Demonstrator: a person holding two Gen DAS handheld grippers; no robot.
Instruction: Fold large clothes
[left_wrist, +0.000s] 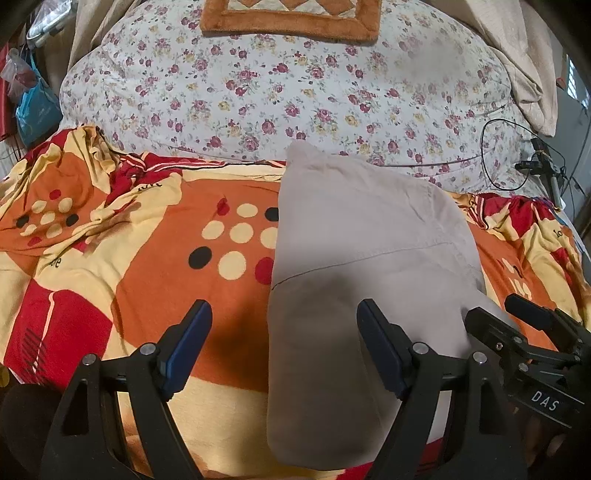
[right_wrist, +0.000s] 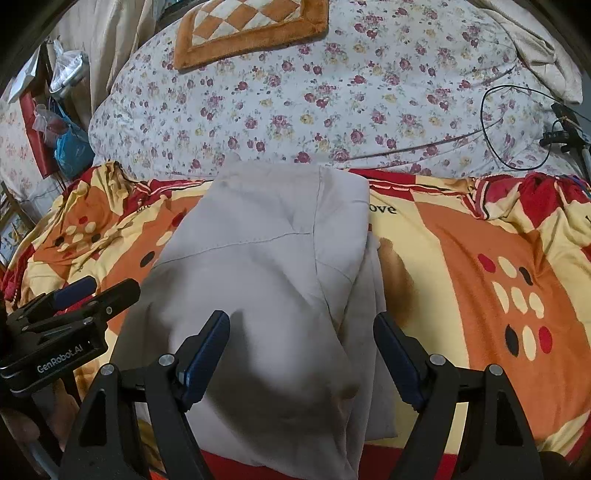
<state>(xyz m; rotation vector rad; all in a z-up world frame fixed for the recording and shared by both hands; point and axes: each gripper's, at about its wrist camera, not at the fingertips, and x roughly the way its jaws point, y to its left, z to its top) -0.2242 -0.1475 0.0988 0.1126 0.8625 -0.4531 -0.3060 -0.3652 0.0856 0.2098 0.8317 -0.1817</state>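
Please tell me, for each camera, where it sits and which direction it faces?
Left wrist: sits on the left gripper, faces down over the folded grey garment on the orange patterned blanket; its open fingers show, right gripper alongside.
Right wrist: sits on the right gripper, directly over the garment; open fingers show, left gripper at left.
Both share the garment, the blanket and the floral quilt.

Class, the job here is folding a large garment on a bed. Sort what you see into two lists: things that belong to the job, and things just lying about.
Belongs to the job:
- beige garment, lying folded
- left claw, open
- right claw, open
- orange patterned bedspread, the work surface

Just lying about:
- floral quilt
- orange checked mat
- black cable
- blue bag
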